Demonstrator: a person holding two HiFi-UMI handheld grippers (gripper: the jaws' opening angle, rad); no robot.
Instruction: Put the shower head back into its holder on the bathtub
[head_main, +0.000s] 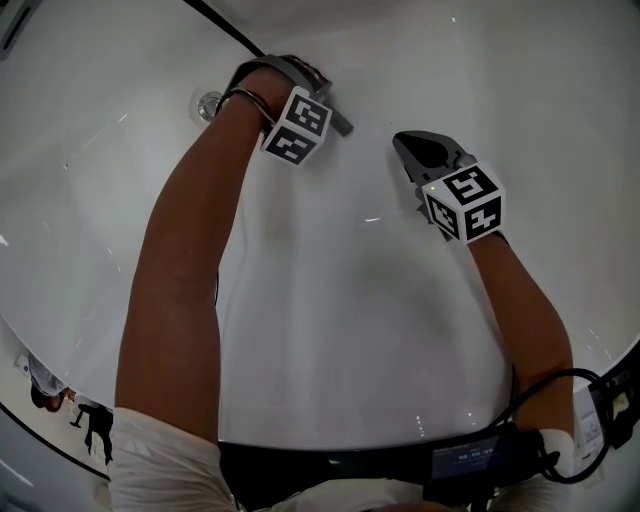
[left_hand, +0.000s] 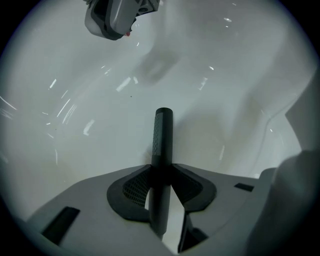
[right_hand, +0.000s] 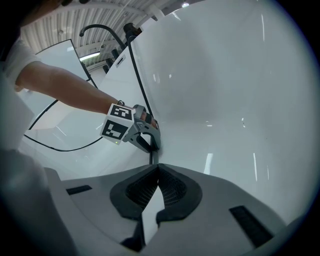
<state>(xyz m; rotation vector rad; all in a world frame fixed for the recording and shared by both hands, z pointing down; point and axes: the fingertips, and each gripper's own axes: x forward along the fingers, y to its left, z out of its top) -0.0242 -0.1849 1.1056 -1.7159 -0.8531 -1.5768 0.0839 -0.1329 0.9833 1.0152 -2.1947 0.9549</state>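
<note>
- The left gripper (right_hand: 149, 137), pointing down into the white bathtub (head_main: 350, 300), pinches the slim black shower head (left_hand: 163, 135) upright between its pads.
- A black hose (right_hand: 139, 75) climbs from it along the tub's rim.
- The right gripper (right_hand: 158, 170) hangs nearby over the tub floor, its jaws pressed together on nothing.

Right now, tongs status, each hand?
Left tongs: closed on the black shower head.
Right tongs: closed, empty.
</note>
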